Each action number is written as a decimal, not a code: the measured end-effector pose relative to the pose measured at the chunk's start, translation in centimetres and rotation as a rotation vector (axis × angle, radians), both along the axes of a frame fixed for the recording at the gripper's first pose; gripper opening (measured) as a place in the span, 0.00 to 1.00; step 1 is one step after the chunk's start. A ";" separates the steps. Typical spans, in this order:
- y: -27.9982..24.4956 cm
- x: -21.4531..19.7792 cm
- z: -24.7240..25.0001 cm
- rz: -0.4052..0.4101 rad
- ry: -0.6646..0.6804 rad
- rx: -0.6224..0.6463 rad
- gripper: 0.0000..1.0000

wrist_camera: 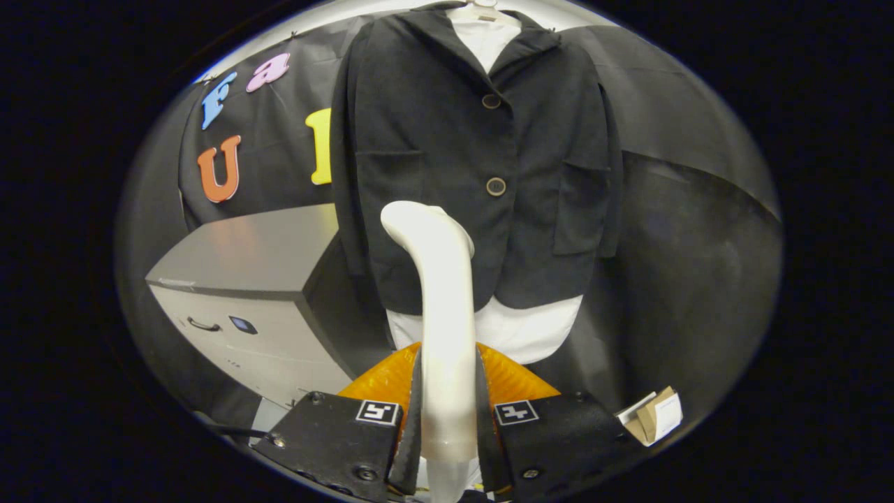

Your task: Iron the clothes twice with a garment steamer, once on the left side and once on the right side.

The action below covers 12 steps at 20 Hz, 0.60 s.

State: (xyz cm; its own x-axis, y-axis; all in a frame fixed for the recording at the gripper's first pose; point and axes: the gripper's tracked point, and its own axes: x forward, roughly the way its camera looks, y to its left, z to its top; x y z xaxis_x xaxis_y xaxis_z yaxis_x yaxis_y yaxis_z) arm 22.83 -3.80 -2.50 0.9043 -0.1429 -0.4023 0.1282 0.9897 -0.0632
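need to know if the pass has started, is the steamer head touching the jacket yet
Cannot tell. In the gripper view the steamer, clamped between both fingers of the gripper, overlaps the black jacket, but looking straight along it, no gap or contact shows.

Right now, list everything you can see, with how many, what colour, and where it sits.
jacket: one, black, two buttons, hanging beyond the fingers.
white garment: one, under the jacket, showing at collar and hem.
hanger: one, white, at the collar.
garment steamer: one, white, handle between the fingers, head near the jacket's lower front.
cabinet: one, grey, left of the jacket.
cardboard piece: one, tan and white, low right of the fingers.
gripper: one, both fingers pressed on the steamer's handle.
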 end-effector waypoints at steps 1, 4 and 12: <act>-0.1 -0.2 -0.7 0.001 0.011 -0.005 0.37; -0.7 -0.5 -1.4 0.000 0.039 0.000 0.37; -0.8 -0.6 -0.5 -0.013 0.002 0.061 0.37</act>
